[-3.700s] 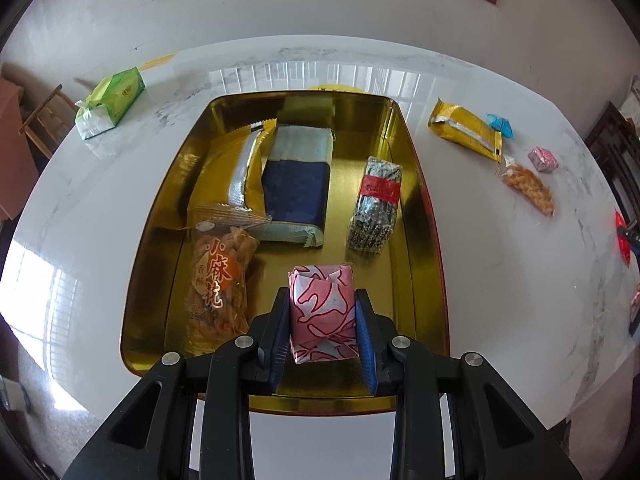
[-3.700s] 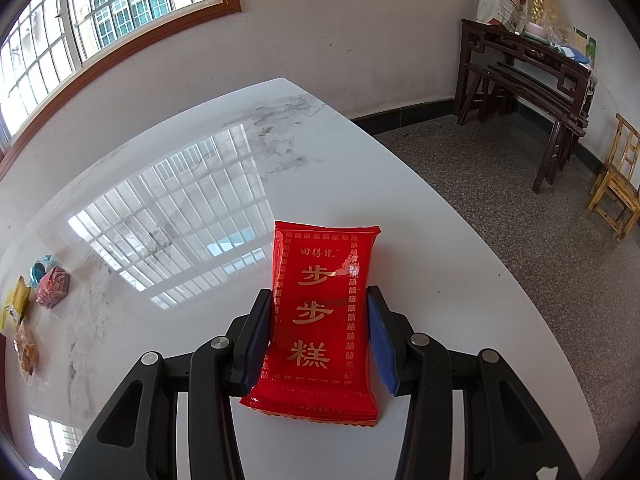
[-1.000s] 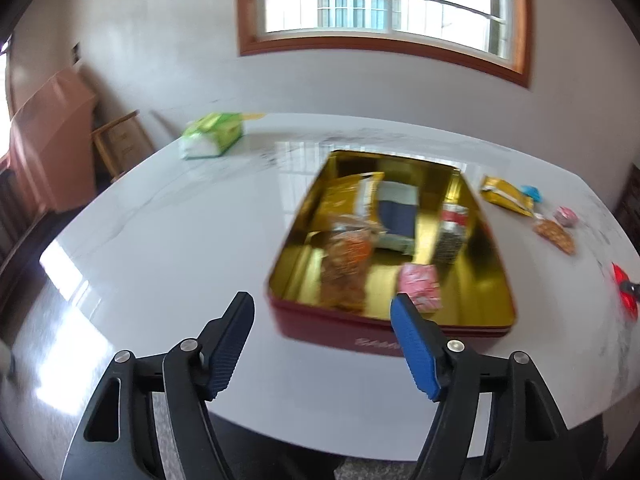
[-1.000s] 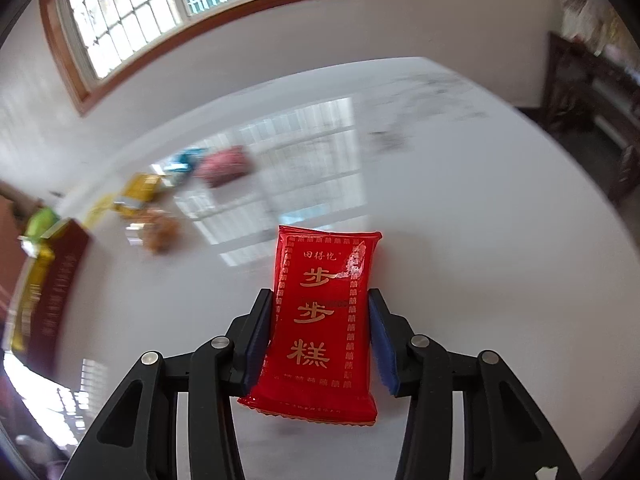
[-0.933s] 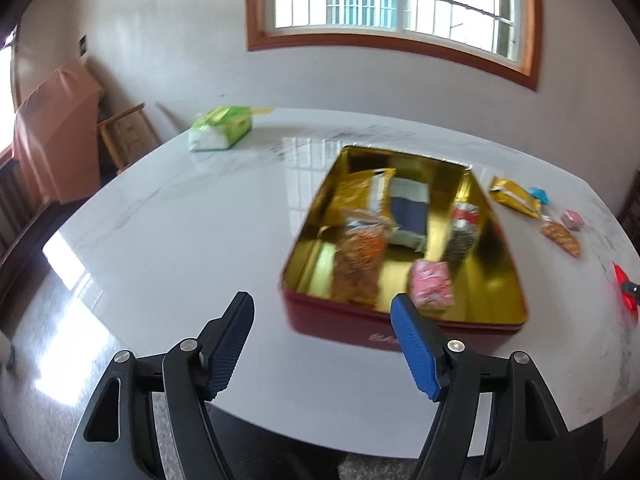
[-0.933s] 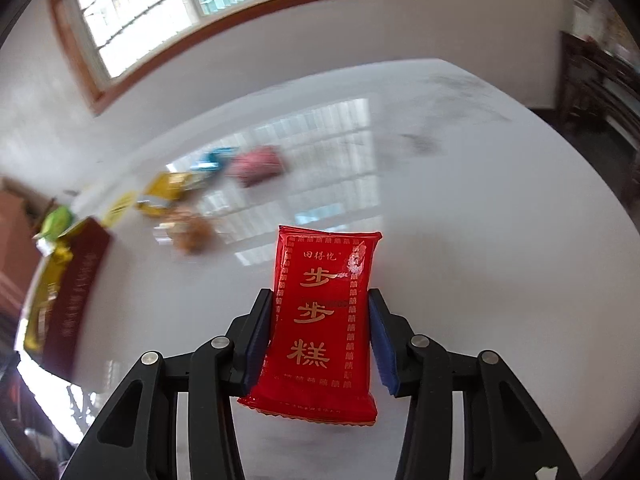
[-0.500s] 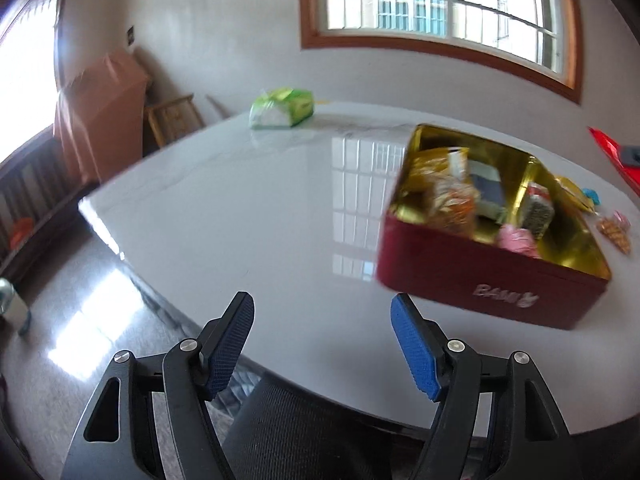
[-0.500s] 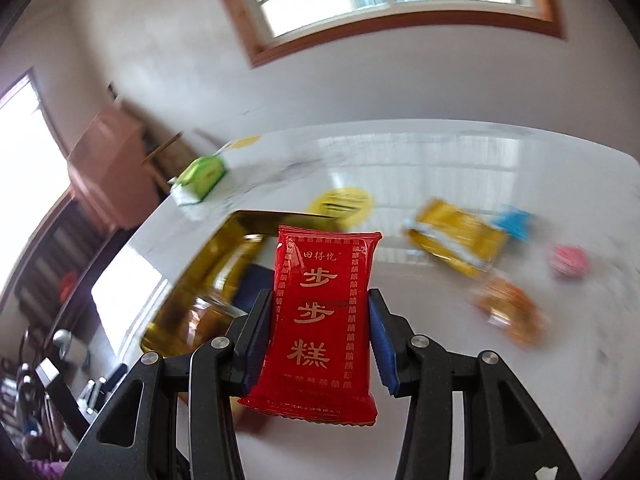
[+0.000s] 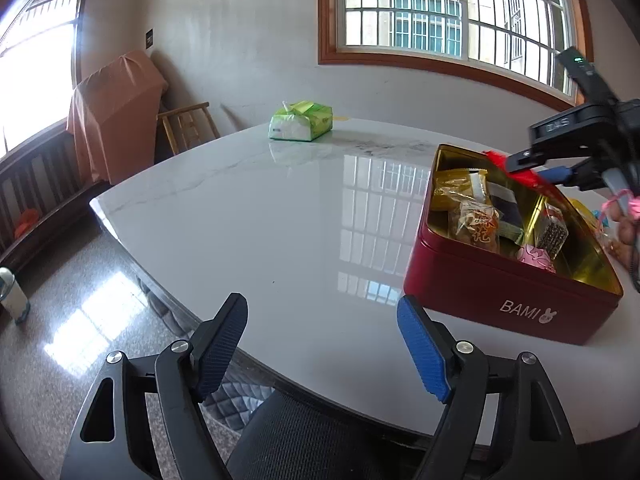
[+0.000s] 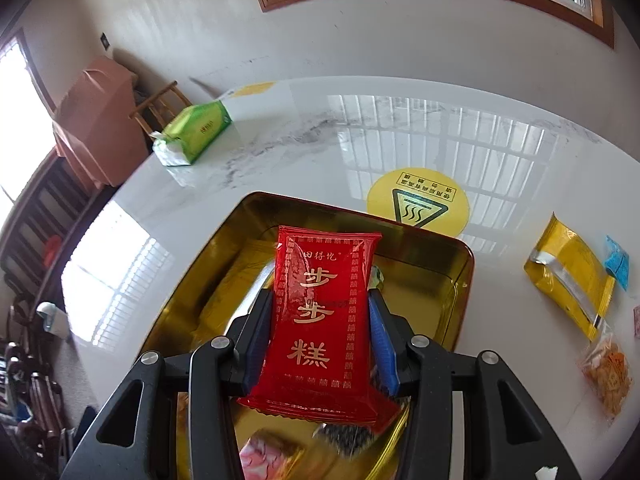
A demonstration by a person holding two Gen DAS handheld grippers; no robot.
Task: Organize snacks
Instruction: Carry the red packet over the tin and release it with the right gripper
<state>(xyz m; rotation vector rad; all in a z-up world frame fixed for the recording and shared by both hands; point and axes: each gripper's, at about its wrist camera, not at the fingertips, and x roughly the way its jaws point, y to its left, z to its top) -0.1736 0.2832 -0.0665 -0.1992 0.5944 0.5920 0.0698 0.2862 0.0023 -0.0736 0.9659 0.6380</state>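
My right gripper (image 10: 320,322) is shut on a red snack packet (image 10: 320,312) with gold characters and holds it above the gold-lined tin (image 10: 436,258). In the left wrist view the red tin (image 9: 508,296) stands at the right with several snacks inside, among them a pink packet (image 9: 534,258). The right gripper (image 9: 532,170) hovers over the tin's far end with the red packet (image 9: 528,178). My left gripper (image 9: 322,342) is open and empty, near the table's front edge, left of the tin.
A green tissue pack (image 9: 301,121) lies at the table's far side. On the table right of the tin lie a gold packet (image 10: 570,276), a blue wrapper (image 10: 618,262) and an orange snack bag (image 10: 606,370). A yellow warning sticker (image 10: 418,202) marks the table. A chair back (image 9: 304,444) is below the left gripper.
My right gripper has carried the red packet from the table's right side to above the tin. My left gripper, which let go of the pink packet in the tin, has drawn back and left.
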